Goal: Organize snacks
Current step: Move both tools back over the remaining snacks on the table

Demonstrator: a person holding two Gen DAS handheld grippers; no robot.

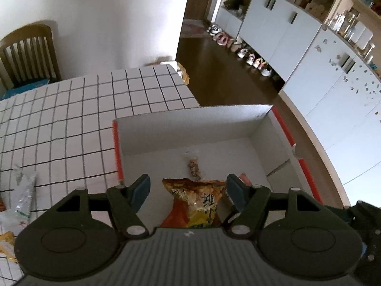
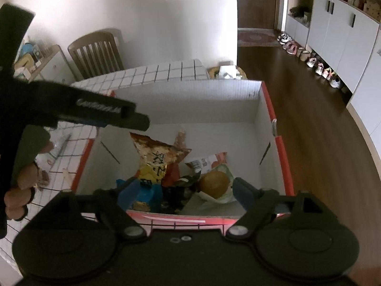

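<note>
Both my hand-held grippers, left (image 1: 188, 190) and right (image 2: 182, 190), hang open and empty over the box (image 2: 190, 88), where the orange snack bag (image 2: 158, 159) lies. That box overhangs the counter (image 1: 71, 109) edge; a nudge could tip it. There is room left of it toward the remaining packets (image 1: 22, 195).

Black grippers, blue-padded fingers (image 1: 140, 191), silver screws

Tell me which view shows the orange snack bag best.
Right wrist view: the orange snack bag stands nearly whole inside the box. Left wrist view shows only its top; the gripper body hides the rest.
</note>
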